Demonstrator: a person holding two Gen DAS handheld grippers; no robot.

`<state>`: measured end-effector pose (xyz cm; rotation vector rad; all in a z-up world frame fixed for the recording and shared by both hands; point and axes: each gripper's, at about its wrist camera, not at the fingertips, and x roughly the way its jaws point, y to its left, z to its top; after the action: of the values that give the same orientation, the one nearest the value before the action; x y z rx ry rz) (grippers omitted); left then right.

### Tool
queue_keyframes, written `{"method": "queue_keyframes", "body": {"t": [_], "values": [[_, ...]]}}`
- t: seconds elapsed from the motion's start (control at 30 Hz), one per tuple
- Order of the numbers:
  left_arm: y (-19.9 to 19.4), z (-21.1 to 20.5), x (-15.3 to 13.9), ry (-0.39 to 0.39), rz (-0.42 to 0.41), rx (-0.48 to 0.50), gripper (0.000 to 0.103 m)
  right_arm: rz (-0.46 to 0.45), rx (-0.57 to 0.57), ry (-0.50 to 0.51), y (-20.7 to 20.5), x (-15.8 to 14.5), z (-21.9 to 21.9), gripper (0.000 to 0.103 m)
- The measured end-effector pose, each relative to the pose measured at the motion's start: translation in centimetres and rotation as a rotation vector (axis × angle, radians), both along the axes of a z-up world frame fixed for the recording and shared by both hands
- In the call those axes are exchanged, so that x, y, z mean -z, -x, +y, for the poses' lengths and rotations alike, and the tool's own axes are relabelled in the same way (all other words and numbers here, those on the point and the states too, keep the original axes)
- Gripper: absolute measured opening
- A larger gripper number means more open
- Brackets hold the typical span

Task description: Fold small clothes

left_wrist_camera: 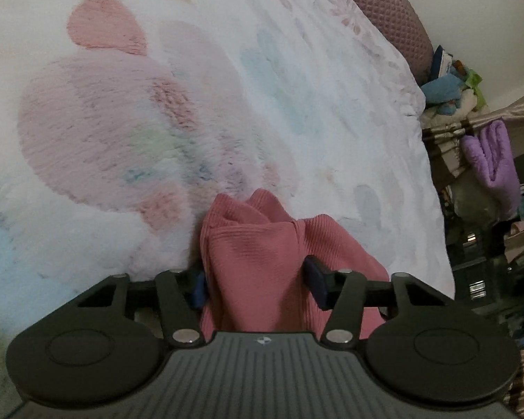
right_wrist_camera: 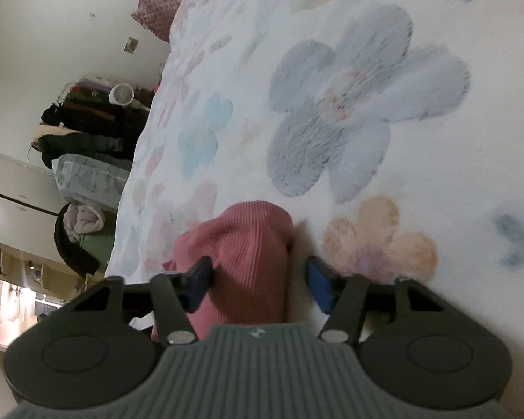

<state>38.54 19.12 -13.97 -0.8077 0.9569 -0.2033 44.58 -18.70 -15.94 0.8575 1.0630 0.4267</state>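
Note:
A small pink ribbed garment (left_wrist_camera: 262,258) lies bunched on the white floral fleece blanket (left_wrist_camera: 157,104). In the left wrist view it sits between the blue pads of my left gripper (left_wrist_camera: 256,284), whose jaws stand wide apart around the cloth. In the right wrist view the same pink garment (right_wrist_camera: 244,262) lies between the pads of my right gripper (right_wrist_camera: 258,282), also wide apart; the left pad touches the cloth, the right pad stands clear of it. Neither gripper pinches the fabric.
The blanket (right_wrist_camera: 332,104) covers a bed with a mauve pillow (left_wrist_camera: 384,10) at its head. Beyond one bed edge are piled clothes and a purple towel (left_wrist_camera: 496,164). Beyond the other are dark clothes, a small white fan (right_wrist_camera: 121,95) and a basket.

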Motion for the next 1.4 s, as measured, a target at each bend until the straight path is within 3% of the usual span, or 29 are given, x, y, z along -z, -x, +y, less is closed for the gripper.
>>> {"method": "queue_keyframes", "body": {"t": [0.03,0.17,0.27,0.47,0.6,0.8,1.03,1.23,1.4], "values": [[0.0,0.0,0.0,0.000,-0.001,0.001,0.056,0.002,-0.004,-0.005,-0.3,0.3,0.3,0.051],[0.3,0.1,-0.3,-0.008,0.000,0.011,0.032,-0.001,-0.024,-0.012,-1.1,0.8,0.9,0.037],[0.9,0.2,-1.4,-0.017,-0.029,0.010,0.026,-0.038,-0.050,0.022,-1.1,0.0,1.2,0.030],[4.3,-1.7,-6.6,-0.105,-0.185,0.044,0.024,-0.155,-0.072,0.070,1.0,-4.6,1.3,0.026],[8.3,-2.9,-10.8,-0.164,-0.303,0.063,0.024,-0.266,-0.083,0.078,4.4,-9.5,0.7,0.026],[14.1,-5.2,-16.1,-0.192,-0.454,0.066,0.024,-0.423,-0.081,0.119,11.3,-16.6,-0.8,0.025],[20.0,-8.4,-20.8,-0.168,-0.592,0.108,0.024,-0.578,-0.062,0.166,20.3,-23.3,-3.5,0.025],[23.2,-10.6,-21.8,-0.133,-0.552,0.166,0.024,-0.625,-0.048,0.214,27.5,-26.7,-6.0,0.025],[25.3,-12.0,-20.1,-0.123,-0.486,0.205,0.024,-0.571,-0.041,0.222,32.4,-25.5,-7.9,0.025]]}}
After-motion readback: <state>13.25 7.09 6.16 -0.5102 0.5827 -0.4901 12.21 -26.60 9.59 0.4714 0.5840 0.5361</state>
